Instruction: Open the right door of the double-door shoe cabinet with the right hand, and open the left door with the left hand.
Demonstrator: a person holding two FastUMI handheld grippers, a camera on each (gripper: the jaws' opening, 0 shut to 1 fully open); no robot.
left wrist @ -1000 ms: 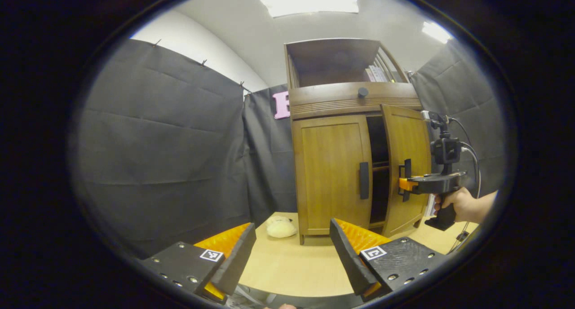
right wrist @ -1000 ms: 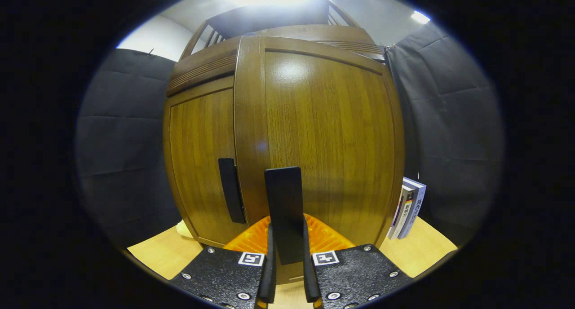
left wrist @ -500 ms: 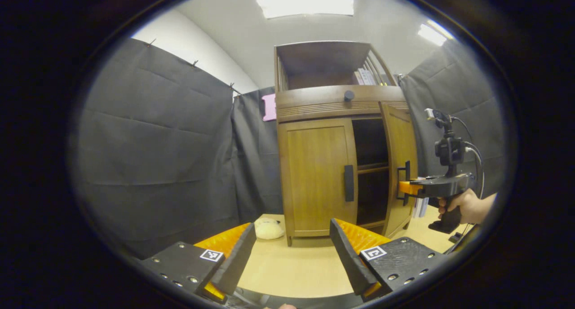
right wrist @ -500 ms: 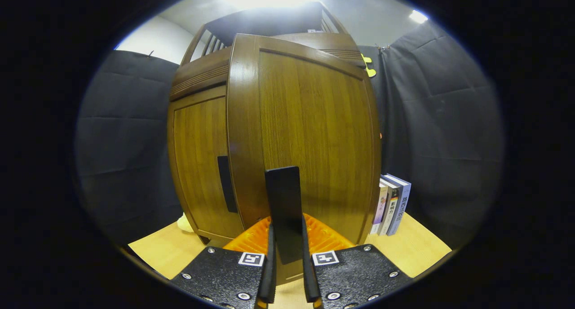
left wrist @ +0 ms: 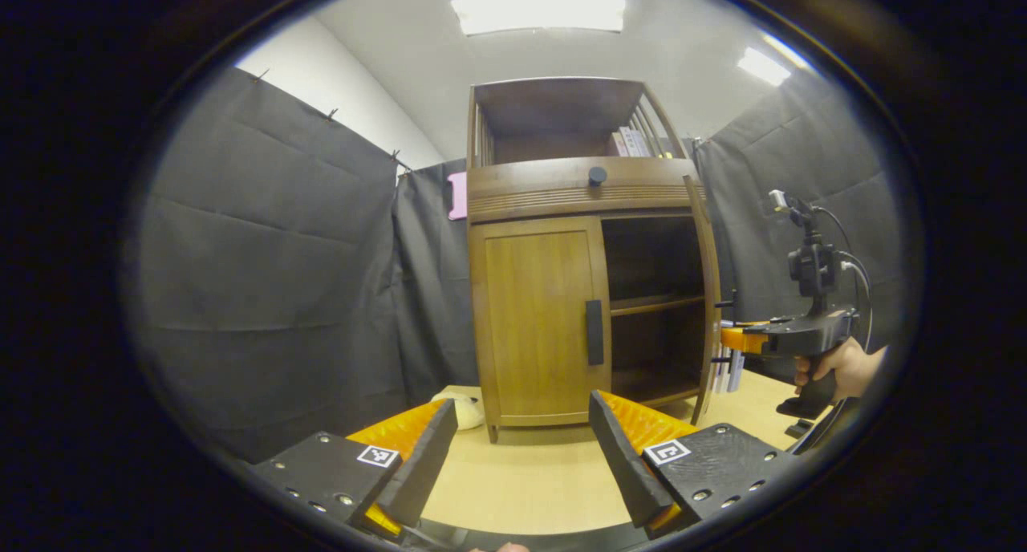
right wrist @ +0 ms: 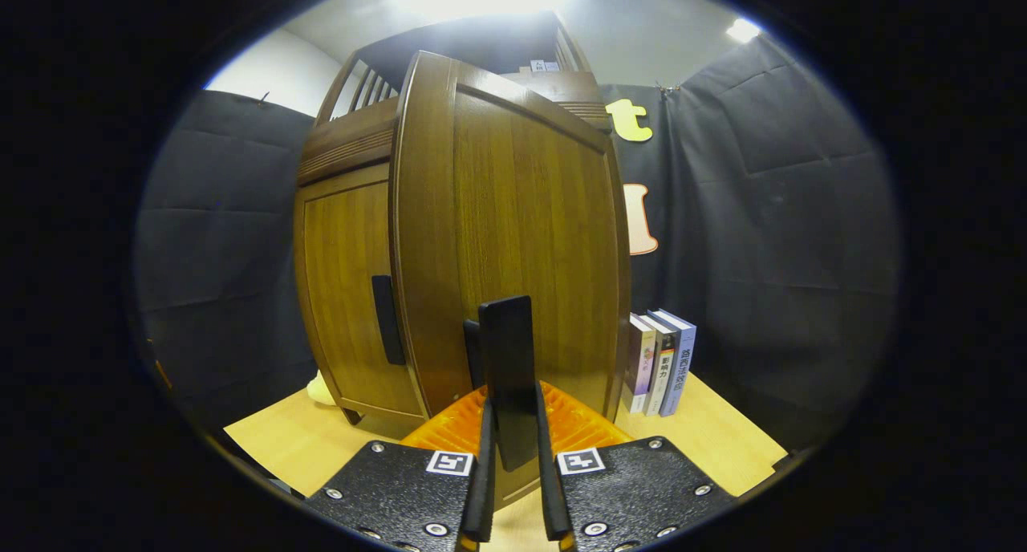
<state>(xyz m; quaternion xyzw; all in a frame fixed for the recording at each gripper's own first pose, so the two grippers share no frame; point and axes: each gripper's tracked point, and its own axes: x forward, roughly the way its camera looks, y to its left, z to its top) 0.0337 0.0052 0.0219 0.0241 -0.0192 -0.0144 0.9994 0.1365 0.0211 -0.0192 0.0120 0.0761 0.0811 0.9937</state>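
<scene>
The wooden shoe cabinet (left wrist: 562,191) stands on a light table. Its right door (right wrist: 521,223) is swung wide open, seen edge-on in the left gripper view (left wrist: 709,295), with dark shelves (left wrist: 654,303) showing inside. My right gripper (right wrist: 511,448) is shut on that door's black handle (right wrist: 507,367); it also appears in the left gripper view (left wrist: 734,337), held by a hand (left wrist: 842,367). The left door (left wrist: 533,319) is closed, its black handle (left wrist: 594,332) untouched. My left gripper (left wrist: 521,456) is open, well short of the cabinet, with nothing between its fingers.
Several books (right wrist: 662,363) stand on the table to the right of the cabinet. A pale soft toy (left wrist: 465,407) lies at the cabinet's left foot. More books (left wrist: 634,143) sit on the top shelf. Black cloth walls surround the table (left wrist: 521,488).
The right door has swung much farther open, pulled by my right gripper, baring the shelves. My left gripper's view has shifted so the cabinet sits more to the left; its jaws stay open.
</scene>
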